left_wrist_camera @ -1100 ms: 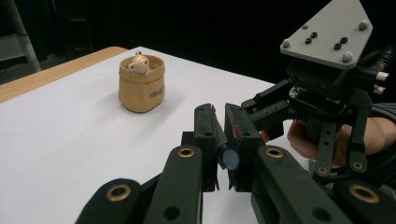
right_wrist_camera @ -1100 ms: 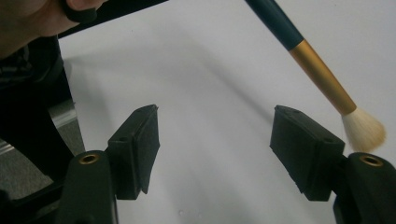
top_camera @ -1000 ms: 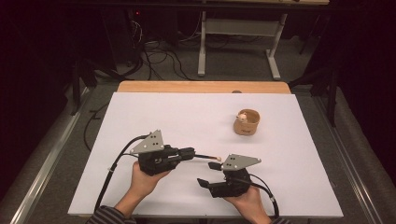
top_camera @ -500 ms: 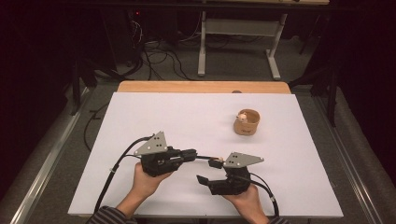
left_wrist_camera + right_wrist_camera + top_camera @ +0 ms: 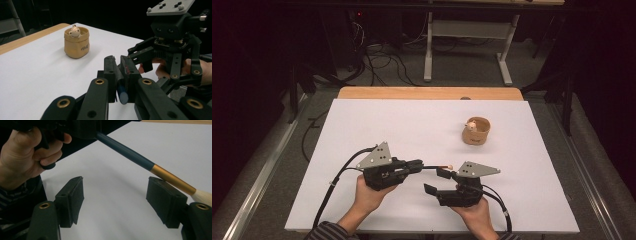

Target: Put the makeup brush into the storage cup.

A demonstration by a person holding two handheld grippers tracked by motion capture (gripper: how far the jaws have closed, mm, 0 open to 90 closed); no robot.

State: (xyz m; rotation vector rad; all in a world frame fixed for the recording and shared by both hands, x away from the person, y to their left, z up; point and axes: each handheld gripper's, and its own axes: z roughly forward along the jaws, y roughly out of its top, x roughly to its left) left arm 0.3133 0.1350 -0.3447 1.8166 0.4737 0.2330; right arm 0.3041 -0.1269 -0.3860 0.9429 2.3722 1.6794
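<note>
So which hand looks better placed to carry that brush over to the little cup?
Probably the left. The left gripper is shut on the brush, its bristles toward the cup. The right gripper is open, the brush crossing above one jaw; it would have to take it first.

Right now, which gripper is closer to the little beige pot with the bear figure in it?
Right. The right gripper sits nearer the beige pot, toward the person from it; the left gripper, shut on the brush, is farther off to the left.

left tool [image 5: 414,165] | eased nearer person | brush [image 5: 435,168] tip nearer right tool [image 5: 435,181]
</note>
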